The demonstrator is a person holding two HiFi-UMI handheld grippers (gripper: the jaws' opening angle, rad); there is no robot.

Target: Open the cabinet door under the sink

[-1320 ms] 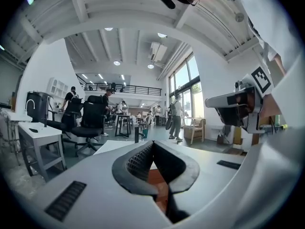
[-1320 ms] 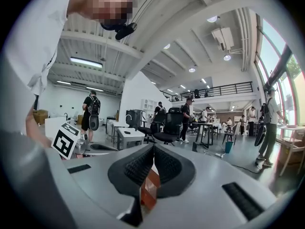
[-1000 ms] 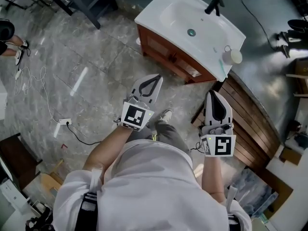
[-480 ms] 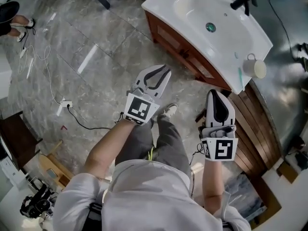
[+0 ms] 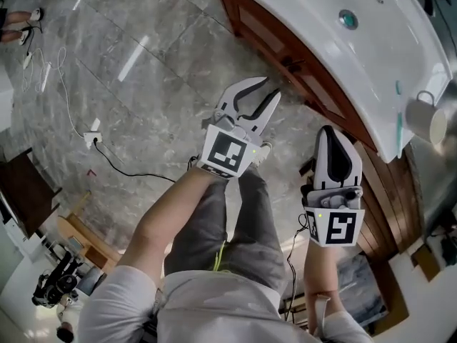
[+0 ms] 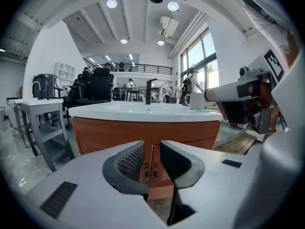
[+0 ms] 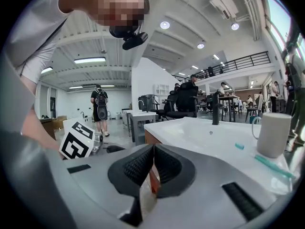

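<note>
The brown wooden cabinet (image 5: pixel 280 45) stands under a white sink (image 5: pixel 371 63) at the upper right of the head view. In the left gripper view its two doors (image 6: pixel 157 149) meet in the middle, with two small handles (image 6: pixel 149 171) side by side. My left gripper (image 5: pixel 268 91) points at them from a short way off. Its jaws have just been opening and stand apart with nothing between them. My right gripper (image 5: pixel 332 131) hangs beside the cabinet's right end, shut and empty. In its own view the right gripper (image 7: pixel 153 150) has its pads pressed together.
A white cup (image 5: pixel 426 117) and a toothbrush (image 7: pixel 267 163) sit on the sink's rim. Dark wooden decking (image 5: pixel 385 213) lies to the right of my legs. A cable with a power strip (image 5: pixel 91 138) crosses the stone floor at the left. A grey desk (image 6: pixel 40 123) stands left of the cabinet.
Both grippers have sunk and come closer to the cabinet, which now fills more of the head view. The left jaws have gone from shut to apart. The right jaws stayed shut.
</note>
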